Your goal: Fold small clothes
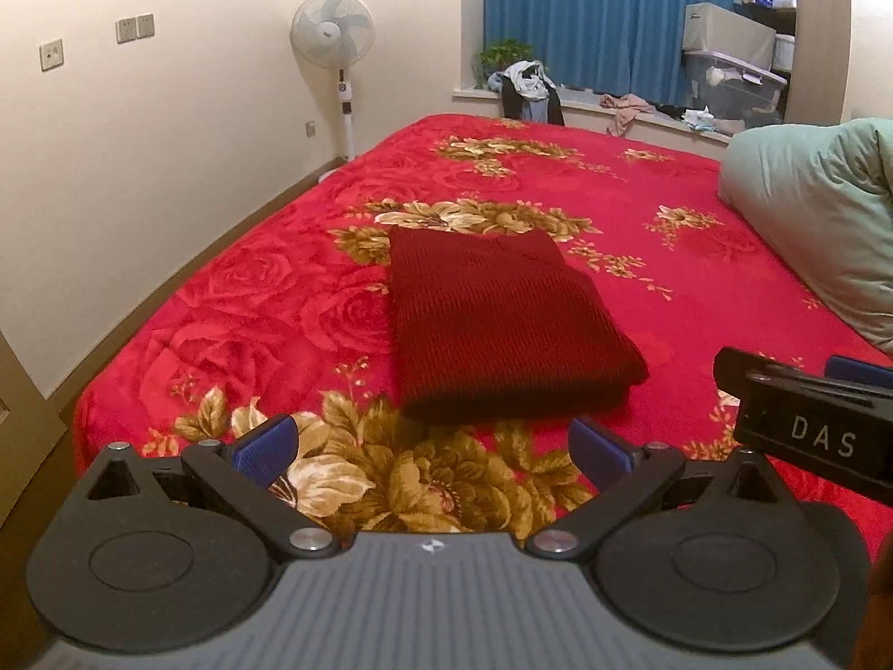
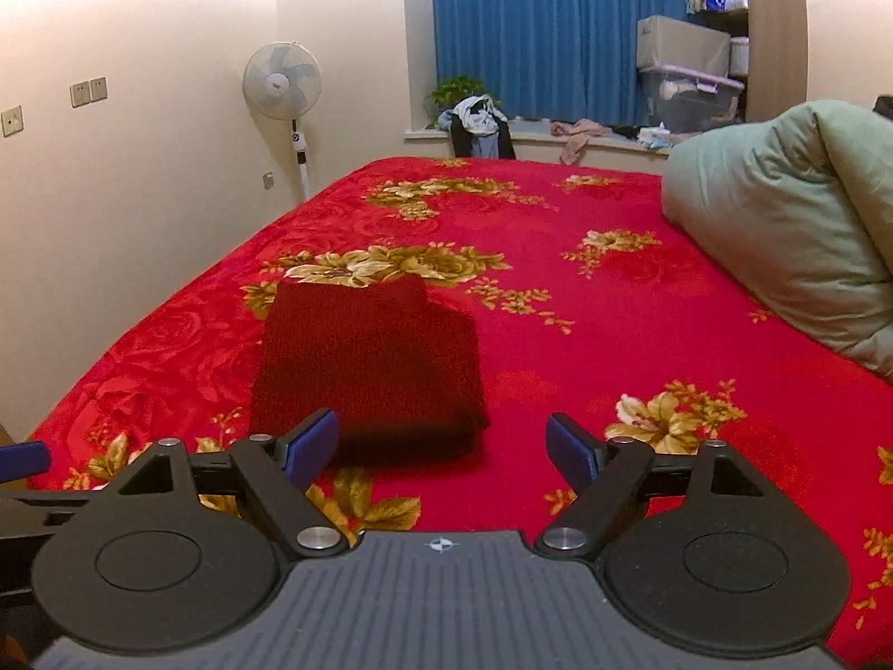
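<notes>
Nearest the left wrist camera, the left gripper (image 1: 432, 449) stood with its blue-padded jaws spread wide and nothing between them, above the floral border of the red bedspread (image 1: 268, 301). The right gripper (image 2: 443, 449) was likewise spread wide and held nothing; part of its body, lettered "DAS", showed at the right edge of the left view. Just beyond both sets of fingertips lay the dark red knitted garment (image 1: 491, 324), folded into a compact rectangle and resting flat on the bedspread, apart from either gripper; in the right wrist view it lay left of centre (image 2: 371, 368). To the right, a pale green duvet (image 2: 781, 223) was bundled on the bed. Farther off stood a pedestal fan (image 1: 333, 33) against the wall, and blue curtains (image 1: 586, 11) hung above a sill strewn with clothes (image 1: 527, 86).
</notes>
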`<state>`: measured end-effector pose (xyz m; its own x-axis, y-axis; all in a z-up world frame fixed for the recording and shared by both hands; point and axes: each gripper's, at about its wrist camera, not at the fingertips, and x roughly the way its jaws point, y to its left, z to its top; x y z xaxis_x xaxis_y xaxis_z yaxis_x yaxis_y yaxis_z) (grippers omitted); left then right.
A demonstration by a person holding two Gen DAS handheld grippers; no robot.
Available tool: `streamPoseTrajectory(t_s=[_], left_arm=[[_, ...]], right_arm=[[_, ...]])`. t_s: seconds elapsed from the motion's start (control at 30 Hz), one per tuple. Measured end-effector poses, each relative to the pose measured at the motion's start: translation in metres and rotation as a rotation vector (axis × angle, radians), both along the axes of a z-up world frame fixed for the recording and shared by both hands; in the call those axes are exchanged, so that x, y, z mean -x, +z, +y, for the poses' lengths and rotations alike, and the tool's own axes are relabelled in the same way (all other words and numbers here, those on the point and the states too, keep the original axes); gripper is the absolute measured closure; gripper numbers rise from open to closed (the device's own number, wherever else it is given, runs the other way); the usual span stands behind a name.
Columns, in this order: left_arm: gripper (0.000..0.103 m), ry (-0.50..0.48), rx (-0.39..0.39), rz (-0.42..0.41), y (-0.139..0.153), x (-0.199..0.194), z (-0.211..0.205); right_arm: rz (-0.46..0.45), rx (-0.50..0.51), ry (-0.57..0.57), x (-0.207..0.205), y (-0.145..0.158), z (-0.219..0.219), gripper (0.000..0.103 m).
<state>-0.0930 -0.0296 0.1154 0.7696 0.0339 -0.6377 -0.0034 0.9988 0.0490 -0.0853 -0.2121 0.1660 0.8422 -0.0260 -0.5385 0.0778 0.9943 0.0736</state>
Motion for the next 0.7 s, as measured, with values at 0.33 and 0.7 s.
streamPoseTrajectory(t_s=[0.33,0.7], left_arm=[[0.0,-0.015,0.007,-0.002,-0.004,-0.003,-0.004],[0.0,0.003,0.01,0.006,-0.005,-0.003,0.001]], right_arm=[[0.009,0.019,-0.049,0.005,-0.004,-0.011,0.02],[0.022,0.033,-0.029,0.003,-0.006,-0.009,0.02]])
